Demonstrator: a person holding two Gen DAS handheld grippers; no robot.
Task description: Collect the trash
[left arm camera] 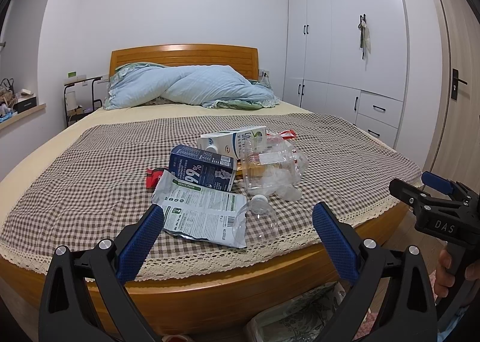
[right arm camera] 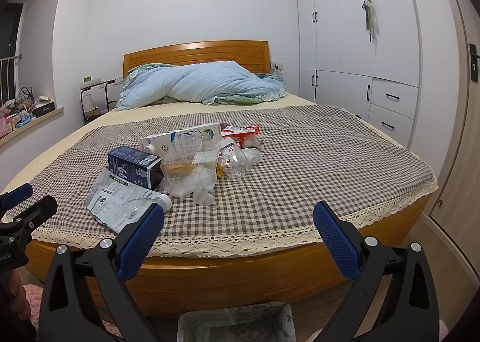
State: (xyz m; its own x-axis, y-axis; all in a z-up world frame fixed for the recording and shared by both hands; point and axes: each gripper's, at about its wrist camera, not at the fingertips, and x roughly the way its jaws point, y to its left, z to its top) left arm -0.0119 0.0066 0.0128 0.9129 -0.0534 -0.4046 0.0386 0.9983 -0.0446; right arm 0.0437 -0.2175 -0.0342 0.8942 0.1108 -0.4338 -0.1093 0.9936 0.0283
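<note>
A heap of trash lies on the checked bedspread (left arm camera: pixel 90 180). It holds a dark blue carton (left arm camera: pixel 202 169), a white milk carton (left arm camera: pixel 232 139), a silvery green-printed pouch (left arm camera: pixel 204 213), a clear bottle (left arm camera: pixel 259 216) with a white cap, a crumpled clear plastic container (left arm camera: pixel 270 167) and red wrappers (left arm camera: pixel 154 177). My left gripper (left arm camera: pixel 238 219) hangs open over the bed's foot, its fingers either side of the pouch and bottle, not touching. My right gripper (right arm camera: pixel 238 219) is open too, short of the heap (right arm camera: pixel 186 161). It also shows at the right edge (left arm camera: pixel 420 183) of the left view.
A bin lined with patterned plastic (right arm camera: pixel 237 324) stands on the floor below the wooden bed frame (right arm camera: pixel 240 270). A blue quilt (left arm camera: pixel 192 86) lies by the headboard. White wardrobes (left arm camera: pixel 345 41) fill the right wall, a bedside rack (left arm camera: pixel 79 95) and window ledge the left. A hand (left arm camera: pixel 447 270) holds the right gripper.
</note>
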